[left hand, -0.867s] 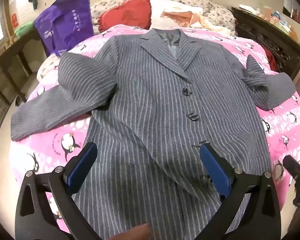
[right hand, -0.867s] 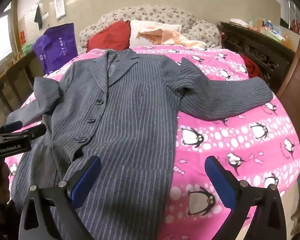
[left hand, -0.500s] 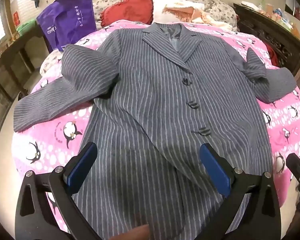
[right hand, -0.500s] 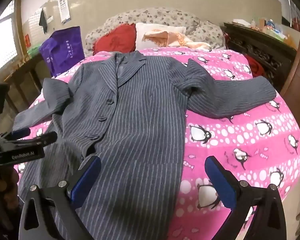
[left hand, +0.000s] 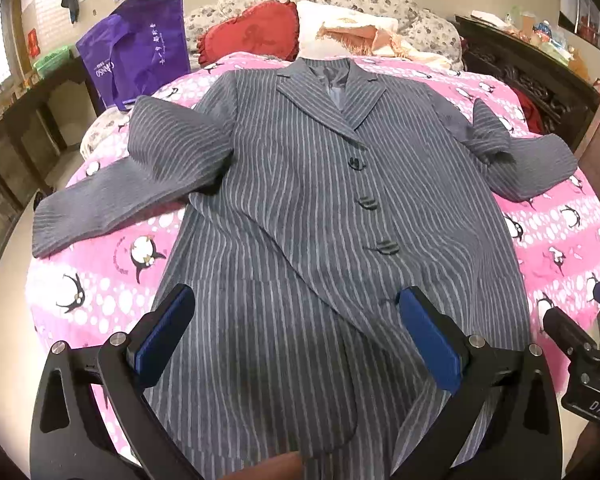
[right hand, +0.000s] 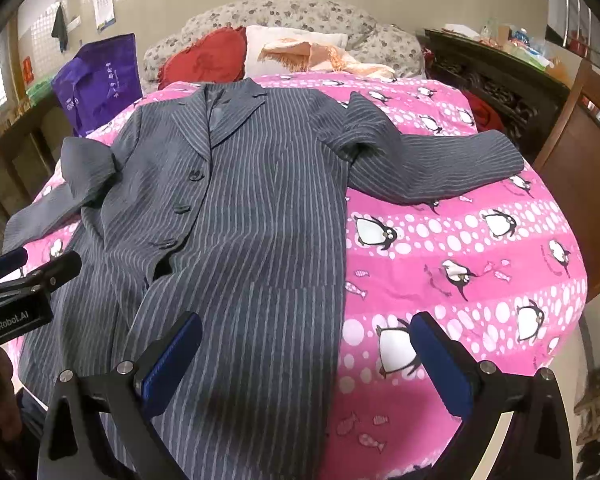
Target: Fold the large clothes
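Striped coat [left hand: 308, 208] spread face up on the pink penguin bedspread [right hand: 460, 248].

Both sleeves are laid out to the sides and the collar is pointed at the pillows [left hand: 332, 28]. The left gripper [left hand: 296, 336] and right gripper [right hand: 308, 360] are held above the hem, jaws spread wide, nothing gripped.

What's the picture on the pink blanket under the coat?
Black-and-white penguins with white dots on the pink blanket, clearest in the right wrist view.
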{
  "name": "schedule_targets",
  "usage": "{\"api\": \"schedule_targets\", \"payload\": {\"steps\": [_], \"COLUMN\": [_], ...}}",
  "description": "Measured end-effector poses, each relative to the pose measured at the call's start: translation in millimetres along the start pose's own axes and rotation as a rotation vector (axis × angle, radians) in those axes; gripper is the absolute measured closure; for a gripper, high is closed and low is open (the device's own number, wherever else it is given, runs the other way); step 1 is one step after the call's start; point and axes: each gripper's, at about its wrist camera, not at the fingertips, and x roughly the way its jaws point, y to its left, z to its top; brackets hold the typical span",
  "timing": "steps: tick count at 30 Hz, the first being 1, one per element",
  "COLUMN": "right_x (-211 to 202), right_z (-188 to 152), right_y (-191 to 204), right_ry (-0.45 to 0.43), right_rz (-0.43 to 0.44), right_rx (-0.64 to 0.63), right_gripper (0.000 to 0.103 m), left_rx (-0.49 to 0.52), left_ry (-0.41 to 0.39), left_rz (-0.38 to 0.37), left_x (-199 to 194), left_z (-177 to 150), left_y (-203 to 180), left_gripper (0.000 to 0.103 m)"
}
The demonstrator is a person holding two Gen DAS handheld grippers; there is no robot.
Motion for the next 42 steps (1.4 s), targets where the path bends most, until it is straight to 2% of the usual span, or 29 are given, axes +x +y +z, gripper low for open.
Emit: {"api": "schedule_targets", "payload": {"steps": [20,28,31,32,33,35,36,38,42], "right_x": [-3,-8,-27,-38,-49,-58,-55,-36,-5], "right_z": [-2,5,13,16,17,17,17,19,11], "right_y": [10,14,14,13,12,11,12,10,2], "right_ry": [0.037,0.016,-0.096,-0.167,-0.249,-0.351,-0.345,-0.249,-0.166], "right_rz": [-0.014,0.008,-0.027,-0.024,-0.005,0.047,0.075,0.141,0.143], "right_rx": [-0.023,-0.036,-0.048,-0.049,-0.049,-0.046,-0.039,-0.017,0.052], "right_gripper": [0.0,0.0,0.0,0.0,0.0,0.0,0.0,0.0,0.0], "left_rx": [-0.004,-0.02,-0.026,-0.03,-0.034,-0.042,-0.044,-0.038,-0.047], "left_ry": [-0.001,-0.002,0.005,0.007,0.01,0.016,0.018,0.028,0.044], "left_rz": [-0.023,-0.028,-0.017,-0.014,-0.008,0.004,0.015,0.041,-0.006], "left_x": [-5,-3,0,2,4,9,12,20,35], "left_z": [-13,-11,-10,-9,-9,-7,-7,-6,-4], "left_y": [2,8,11,12,14,16,16,16,21], "left_gripper": [0.0,0.0,0.0,0.0,0.0,0.0,0.0,0.0,0.0]}}
